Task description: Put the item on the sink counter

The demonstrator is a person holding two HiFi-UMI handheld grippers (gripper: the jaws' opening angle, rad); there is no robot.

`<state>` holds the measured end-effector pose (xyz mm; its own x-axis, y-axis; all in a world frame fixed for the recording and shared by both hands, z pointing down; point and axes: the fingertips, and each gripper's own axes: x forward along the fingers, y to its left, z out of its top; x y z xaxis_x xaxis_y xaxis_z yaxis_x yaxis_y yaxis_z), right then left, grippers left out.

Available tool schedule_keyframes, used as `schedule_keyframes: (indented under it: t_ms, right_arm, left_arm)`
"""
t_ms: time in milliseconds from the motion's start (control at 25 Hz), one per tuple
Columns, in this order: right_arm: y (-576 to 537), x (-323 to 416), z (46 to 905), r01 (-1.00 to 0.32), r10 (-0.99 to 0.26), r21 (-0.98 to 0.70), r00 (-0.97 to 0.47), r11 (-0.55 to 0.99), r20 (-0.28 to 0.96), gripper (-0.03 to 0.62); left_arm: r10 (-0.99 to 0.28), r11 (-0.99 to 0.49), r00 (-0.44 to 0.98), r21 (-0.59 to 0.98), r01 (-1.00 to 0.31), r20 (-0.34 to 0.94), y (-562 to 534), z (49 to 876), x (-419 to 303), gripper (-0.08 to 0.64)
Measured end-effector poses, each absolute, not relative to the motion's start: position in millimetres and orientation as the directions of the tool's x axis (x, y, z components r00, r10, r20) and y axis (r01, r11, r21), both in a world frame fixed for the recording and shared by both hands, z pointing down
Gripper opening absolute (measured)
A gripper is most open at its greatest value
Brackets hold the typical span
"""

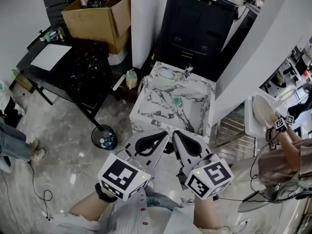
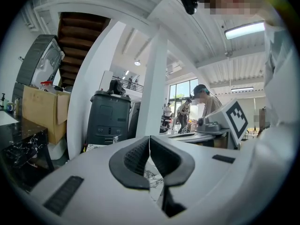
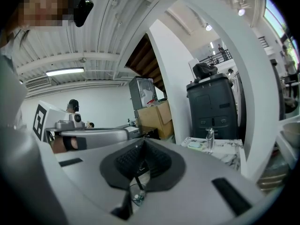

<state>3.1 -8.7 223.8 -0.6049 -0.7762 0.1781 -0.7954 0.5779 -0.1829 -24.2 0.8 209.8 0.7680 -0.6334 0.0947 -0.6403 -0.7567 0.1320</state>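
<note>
A white marble sink counter (image 1: 161, 106) stands just ahead of me, with a chrome faucet (image 1: 187, 72) and a pale soap dish (image 1: 166, 74) at its back edge. A small teal thing (image 1: 176, 100) lies in the basin. On the floor left of the counter stands a yellow bottle (image 1: 131, 78). My left gripper (image 1: 165, 133) and right gripper (image 1: 176, 133) are held side by side before the counter's near edge, both shut with nothing between their pads. The left gripper (image 2: 149, 139) points level. The right gripper (image 3: 142, 144) faces the counter (image 3: 225, 153) and faucet (image 3: 210, 137).
A tall black cabinet (image 1: 200, 23) stands behind the sink beside a white pillar (image 1: 146, 18). To the left are a black table (image 1: 73, 67), a cardboard box (image 1: 97, 13) and a round black bin (image 1: 104, 136). A wire rack (image 1: 234, 130) and another person (image 1: 287, 150) are at right.
</note>
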Motion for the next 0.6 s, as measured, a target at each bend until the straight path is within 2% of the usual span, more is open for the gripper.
schedule_keyframes:
  t_ms: [200,440,600]
  right_arm:
    - [-6,0,221,-0.786,-0.766,-0.182,-0.617,0.591,0.180,0.006]
    - [-3,-4,218,-0.778,-0.758,-0.176,-0.627,0.603,0.177,0.007]
    - [-3,5,210,-0.793,-0.776,-0.147,-0.609,0.591,0.162,0.008]
  left_arm:
    - [-0.606,-0.774,0.791,0.164,-0.611,0.087,3,208,-27,0.018]
    - [-0.566,-0.816,0.818,0.073,-0.574,0.104,13,210,-28,0.017]
    - [-0.529,-0.840,0.842,0.073,-0.537,0.107,12,213,-23,0.017]
